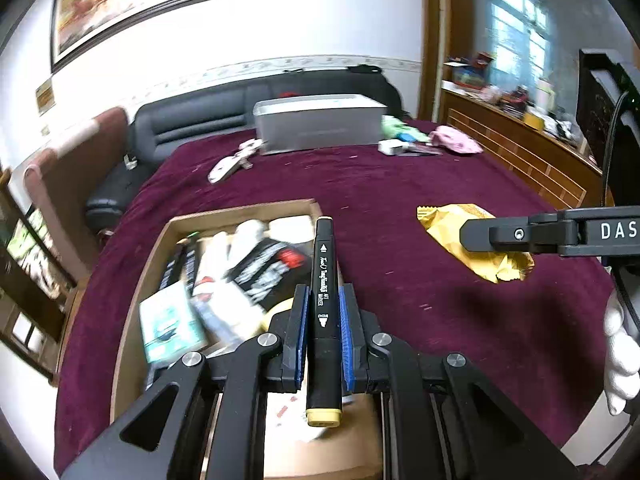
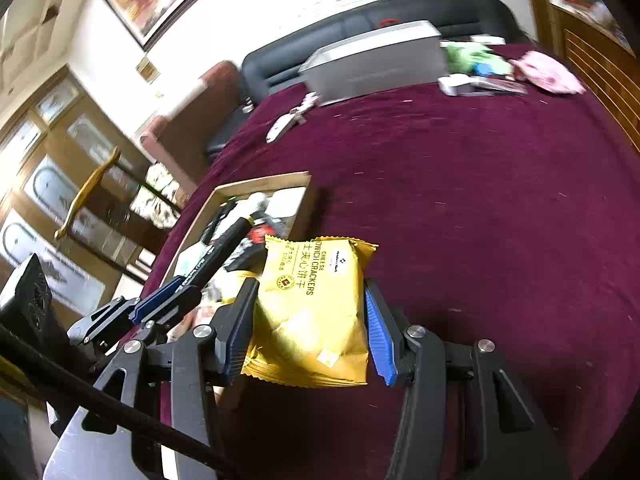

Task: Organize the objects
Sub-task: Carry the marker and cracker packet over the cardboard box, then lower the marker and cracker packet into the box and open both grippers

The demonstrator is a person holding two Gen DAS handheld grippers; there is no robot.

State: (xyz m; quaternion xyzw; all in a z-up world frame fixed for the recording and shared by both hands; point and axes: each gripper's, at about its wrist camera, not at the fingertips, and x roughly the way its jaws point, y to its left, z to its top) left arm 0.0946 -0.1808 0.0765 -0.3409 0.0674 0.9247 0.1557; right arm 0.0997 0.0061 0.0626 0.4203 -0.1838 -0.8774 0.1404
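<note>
Over box: left gripper [image 1: 324,312] pinched tight on slim black marker with yellow caps [image 1: 325,280], above open cardboard box [image 1: 240,210].
Marker: light, rigid, slick; mid-barrel hold good.
Right gripper [image 2: 308,320]: part-open, clamping crinkly yellow cracker packet [image 2: 312,304] over maroon cloth [image 2: 480,220].
Packet: light, fragile contents; grip sides gently.

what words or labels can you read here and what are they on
"CHEESE" and "WICH CRACKERS": yellow snack bag, held in the right gripper; its first letters are hidden.
"MARKER": black marker pen, held in the left gripper; smaller print blurred.
"DAS": right gripper's side, cut off.
Items in the cardboard box: blurred, unreadable.
</note>
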